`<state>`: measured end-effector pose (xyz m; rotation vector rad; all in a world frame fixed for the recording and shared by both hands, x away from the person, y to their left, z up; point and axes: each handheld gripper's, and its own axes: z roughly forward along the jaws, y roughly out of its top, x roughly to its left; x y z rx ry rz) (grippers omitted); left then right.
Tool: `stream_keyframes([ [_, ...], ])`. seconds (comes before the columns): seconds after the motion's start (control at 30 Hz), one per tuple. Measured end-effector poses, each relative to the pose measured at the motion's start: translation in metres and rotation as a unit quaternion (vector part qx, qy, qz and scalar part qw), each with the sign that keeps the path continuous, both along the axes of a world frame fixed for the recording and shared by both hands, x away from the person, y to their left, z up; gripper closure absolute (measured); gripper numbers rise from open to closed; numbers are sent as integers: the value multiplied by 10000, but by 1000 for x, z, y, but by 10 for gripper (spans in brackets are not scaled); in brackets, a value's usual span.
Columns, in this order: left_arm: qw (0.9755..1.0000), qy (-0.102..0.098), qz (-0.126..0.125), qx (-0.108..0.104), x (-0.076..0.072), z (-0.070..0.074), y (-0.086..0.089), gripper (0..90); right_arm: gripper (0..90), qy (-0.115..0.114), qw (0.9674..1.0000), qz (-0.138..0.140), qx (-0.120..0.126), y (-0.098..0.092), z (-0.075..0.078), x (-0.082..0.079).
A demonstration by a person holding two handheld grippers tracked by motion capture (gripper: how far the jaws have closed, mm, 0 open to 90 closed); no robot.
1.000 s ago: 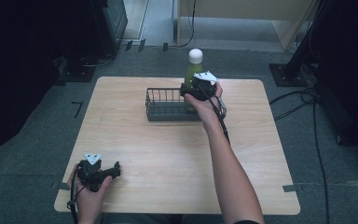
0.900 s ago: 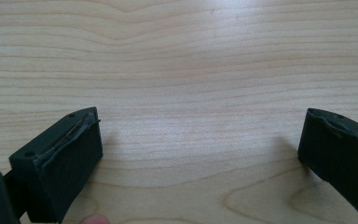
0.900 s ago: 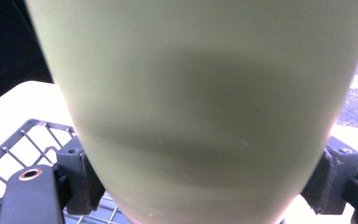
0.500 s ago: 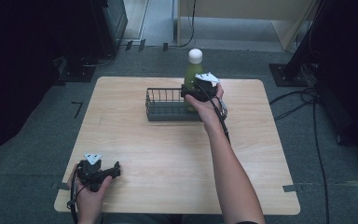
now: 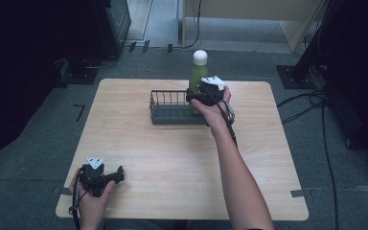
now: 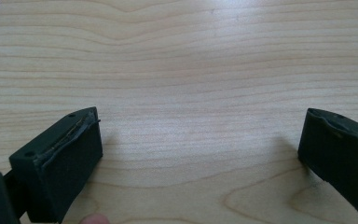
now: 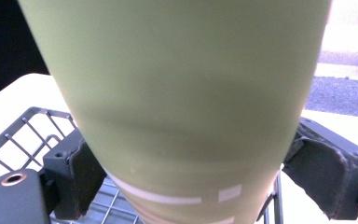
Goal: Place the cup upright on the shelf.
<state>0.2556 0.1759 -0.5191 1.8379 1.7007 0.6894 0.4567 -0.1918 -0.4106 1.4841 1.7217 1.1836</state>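
Green bottle (image 5: 197,76) with a white cap (image 5: 200,57) stands upright at the right end of the dark wire basket (image 5: 170,108), far side of the wooden desk (image 5: 172,158). Right gripper (image 5: 202,94) is at the bottle's lower body; in the right gripper view the bottle (image 7: 177,93) sits between the two jaws, pads against or just beside its sides. Looks clamped, though the exact contact on the right pad is hard to confirm. Basket wires (image 7: 32,135) show below and left of the bottle there, so the base seems to be inside or just over the basket's right end; whether it rests on the basket floor, can't tell.

Left gripper (image 5: 103,176) rests near the desk's front-left corner, well apart from the basket. In the left gripper view its jaws stand wide apart over bare wood (image 6: 191,70), holding nothing.

Progress, as a judgement: work in hand is the bottle and the basket, either placing or lifting out, frames don't settle which. If placing, the carry is done and what's left is settling the base, releasing, and pulling the hand back. If removing, only the grasp is done; lift and set-down remain. Left hand has no part yet.
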Motion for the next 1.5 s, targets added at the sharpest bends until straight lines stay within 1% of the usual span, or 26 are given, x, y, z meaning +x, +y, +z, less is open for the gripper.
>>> stream_keyframes([
  [0.13,10000,-1,0,-1,0,0,0,0,109,57,10000,15,-8,-2,-1,-1],
  [0.2,10000,-1,0,-1,0,0,0,0,127,47,10000,10,-24,-2,0,-1],
  [0.27,10000,-1,1,-1,0,0,0,0,135,25,10000,32,-37,-2,0,-2],
  [0.33,10000,0,0,0,0,0,0,0,174,-7,10000,74,-58,-1,0,-2],
  [0.43,10000,0,-1,-1,0,0,0,1,183,-60,9998,125,-150,1,0,-2],
  [0.57,10000,2,-1,-1,0,0,0,0,198,-121,9996,119,-242,0,0,-3],
  [0.67,10000,3,-2,0,0,0,0,0,203,-184,9993,125,-308,0,0,-3],
  [0.8,10000,4,-3,0,0,0,0,0,204,-216,9994,60,-271,1,0,-2],
  [0.93,10000,1,-1,0,0,0,0,0,205,-252,9993,90,-273,1,-1,-2],
  [1.07,10000,0,0,0,0,0,0,1,204,-348,9986,116,-369,3,-3,-6],
  [1.33,10000,0,0,-1,0,0,0,0,199,-330,9988,32,-349,6,-3,-6],
  [1.43,10000,-2,-1,-1,0,0,0,1,190,-250,9993,60,-288,5,-3,-6],
  [1.47,10000,0,1,-2,0,0,0,0,180,-184,9994,78,-266,5,-3,-6],
  [1.5,10000,-3,1,-1,0,0,0,0,173,-139,9994,86,-295,4,-4,-6],
])
